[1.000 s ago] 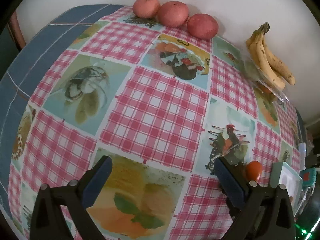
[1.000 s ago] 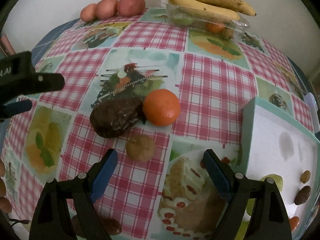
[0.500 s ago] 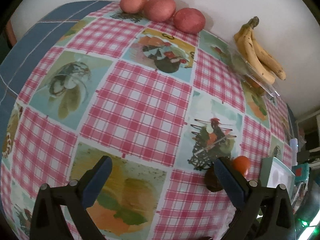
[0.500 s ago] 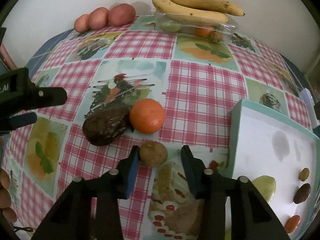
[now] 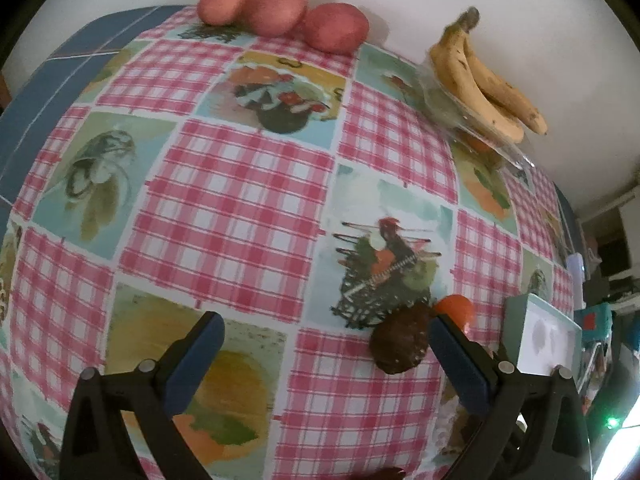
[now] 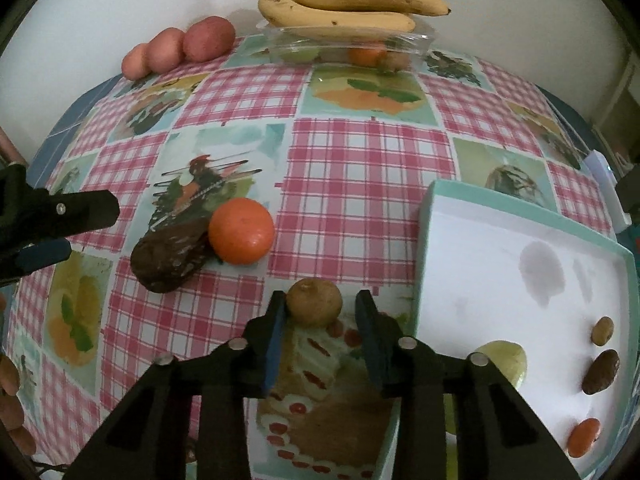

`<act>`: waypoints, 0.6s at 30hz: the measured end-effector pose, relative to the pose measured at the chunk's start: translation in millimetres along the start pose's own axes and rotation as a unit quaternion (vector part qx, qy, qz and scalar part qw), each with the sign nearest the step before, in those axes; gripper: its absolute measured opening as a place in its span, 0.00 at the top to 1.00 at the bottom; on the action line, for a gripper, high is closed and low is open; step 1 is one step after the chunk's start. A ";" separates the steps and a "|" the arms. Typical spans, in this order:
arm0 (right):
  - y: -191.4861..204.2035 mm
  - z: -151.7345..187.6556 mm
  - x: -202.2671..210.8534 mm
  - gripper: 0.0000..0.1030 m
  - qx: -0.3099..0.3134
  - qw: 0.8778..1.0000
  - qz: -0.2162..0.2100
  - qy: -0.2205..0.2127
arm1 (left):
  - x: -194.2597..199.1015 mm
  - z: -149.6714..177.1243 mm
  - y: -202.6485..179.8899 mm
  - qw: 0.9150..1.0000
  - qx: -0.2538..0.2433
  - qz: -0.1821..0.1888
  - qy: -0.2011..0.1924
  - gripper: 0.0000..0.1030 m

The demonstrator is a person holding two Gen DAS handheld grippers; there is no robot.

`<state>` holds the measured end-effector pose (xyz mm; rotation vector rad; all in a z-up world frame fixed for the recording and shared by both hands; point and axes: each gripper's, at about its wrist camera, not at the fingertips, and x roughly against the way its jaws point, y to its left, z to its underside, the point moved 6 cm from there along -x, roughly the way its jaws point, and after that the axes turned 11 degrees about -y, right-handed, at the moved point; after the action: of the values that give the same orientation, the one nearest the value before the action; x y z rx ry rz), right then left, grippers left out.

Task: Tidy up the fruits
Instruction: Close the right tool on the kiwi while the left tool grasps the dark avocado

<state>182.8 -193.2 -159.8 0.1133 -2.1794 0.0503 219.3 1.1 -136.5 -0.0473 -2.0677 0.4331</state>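
Observation:
In the right wrist view my right gripper (image 6: 322,306) is nearly closed around a small brown kiwi-like fruit (image 6: 315,301); the left pad touches it, a small gap shows at the right pad. Behind it lie an orange (image 6: 241,236) and a dark brown avocado-like fruit (image 6: 170,258). The white tray (image 6: 480,248) with a teal rim sits to the right, holding a green fruit (image 6: 505,360) and small fruits. My left gripper (image 5: 326,354) is open and empty above the tablecloth; the dark fruit (image 5: 400,338) and orange (image 5: 456,309) lie by its right finger.
Three red apples (image 5: 280,10) and a banana bunch (image 5: 484,84) on a clear plastic box (image 6: 348,46) line the wall at the back. The left gripper shows at the left edge of the right wrist view (image 6: 48,220). Small brown fruits (image 6: 8,376) lie at the left table edge.
My right gripper has closed from wide open to nearly shut around the small brown fruit and moved forward. My left gripper has swung right, bringing the dark fruit and orange closer into view.

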 end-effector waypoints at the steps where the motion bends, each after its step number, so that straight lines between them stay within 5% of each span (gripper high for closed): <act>1: 0.1 0.2 0.1 0.69 0.000 1.000 0.001 0.000 | -0.8 1.6 -2.8 1.000 -0.005 0.001 0.001 0.00; 11: -1.9 2.9 2.3 0.72 -0.003 1.000 -0.001 0.003 | -23.5 18.9 -23.1 0.999 -0.036 -0.007 0.024 0.03; 18: -1.5 2.7 2.7 0.72 -0.007 1.000 -0.002 0.004 | -24.6 20.8 -44.0 0.998 -0.058 0.016 0.019 0.37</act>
<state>179.2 -195.0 -159.2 0.1099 -2.1718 0.0330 220.6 -51.1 -152.1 -0.1576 -2.0544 0.3303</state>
